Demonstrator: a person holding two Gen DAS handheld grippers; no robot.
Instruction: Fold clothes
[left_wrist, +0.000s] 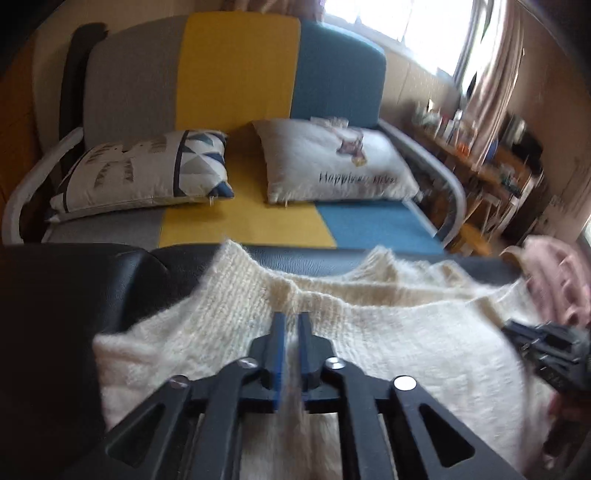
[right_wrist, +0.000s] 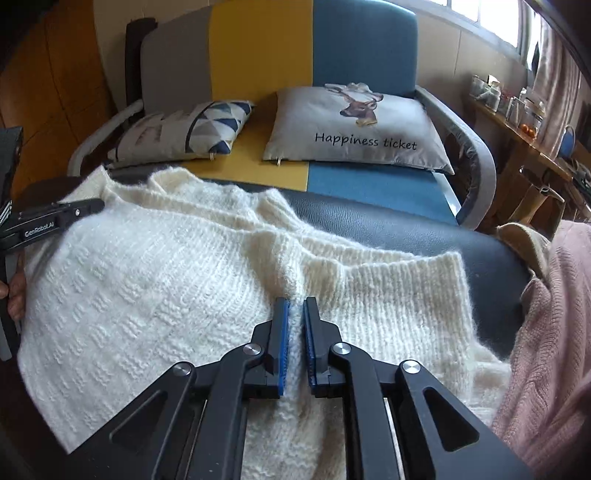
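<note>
I see the cream sweater (right_wrist: 177, 280) spread over a black leather seat (right_wrist: 388, 218), filling the lower half of both views. My left gripper (left_wrist: 291, 319) sits at the bottom centre of its frame, its blue pads nearly together with a ridge of knit pinched between them. My right gripper (right_wrist: 296, 306) does the same at the bottom centre of its own frame, pads pressing a raised fold of the sweater. In the right view the left gripper shows at the left edge, lying on the sweater's far side; in the left view the right one shows at the right edge. A pink garment (right_wrist: 554, 332) lies at the lower right, touching the sweater. Beyond, in the upper half, a sofa (right_wrist: 258, 55) holds two cushions (right_wrist: 354, 129).
</note>
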